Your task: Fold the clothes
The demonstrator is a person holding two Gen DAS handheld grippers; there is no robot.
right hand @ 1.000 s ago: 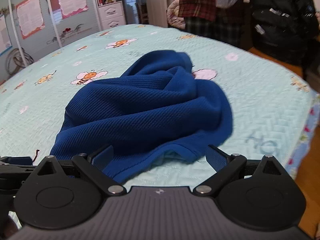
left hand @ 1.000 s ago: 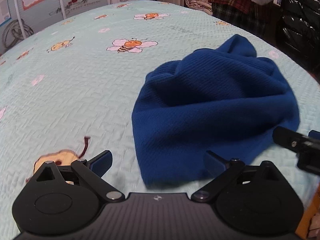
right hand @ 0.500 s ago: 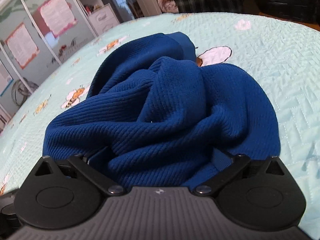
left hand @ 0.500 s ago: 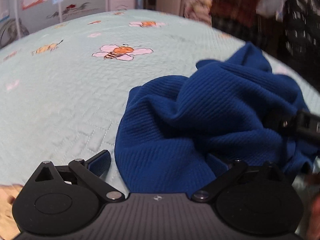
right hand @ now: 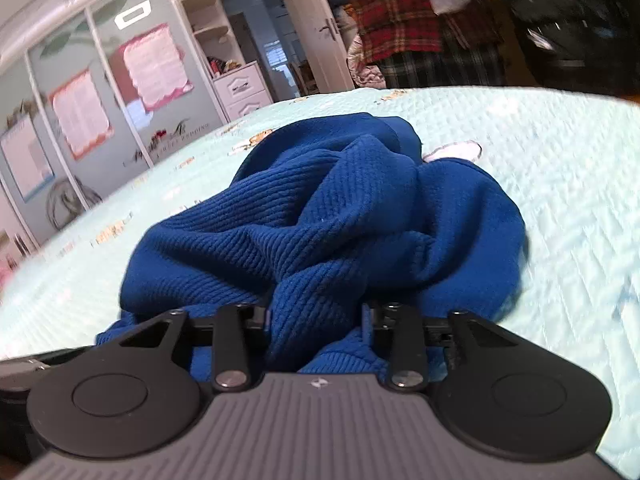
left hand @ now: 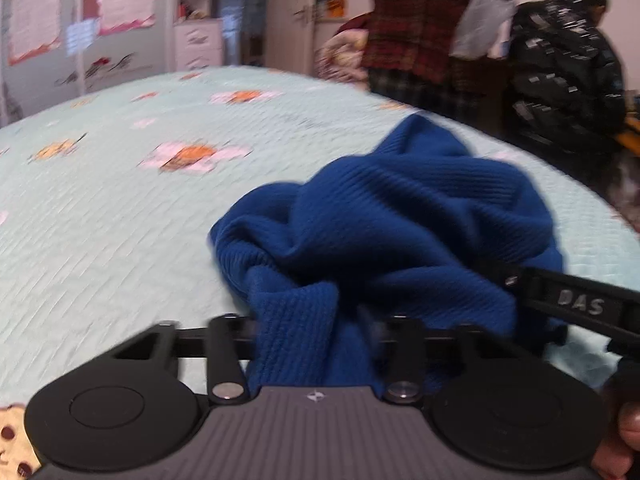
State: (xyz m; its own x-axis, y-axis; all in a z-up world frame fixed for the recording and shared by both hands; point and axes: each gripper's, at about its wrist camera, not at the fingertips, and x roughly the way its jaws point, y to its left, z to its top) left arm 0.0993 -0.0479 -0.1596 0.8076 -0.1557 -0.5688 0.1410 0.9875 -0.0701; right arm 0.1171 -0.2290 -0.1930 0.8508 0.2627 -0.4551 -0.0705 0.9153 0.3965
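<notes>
The garment, a blue ribbed knit, lies crumpled in a heap on the bed, near its close edge. Your left gripper has a bunched fold of the near hem between its fingers; the jaws are closing and the cloth fills the gap between them. Your right gripper has a second fold of the same hem, its jaws likewise closing with the knit packed between. In the left view the right gripper comes in from the right, alongside the heap. The bedspread is pale green with a bee print. Beyond the bed, a person in plaid stands beside a person in a black jacket. Wardrobe doors carry pink posters.
</notes>
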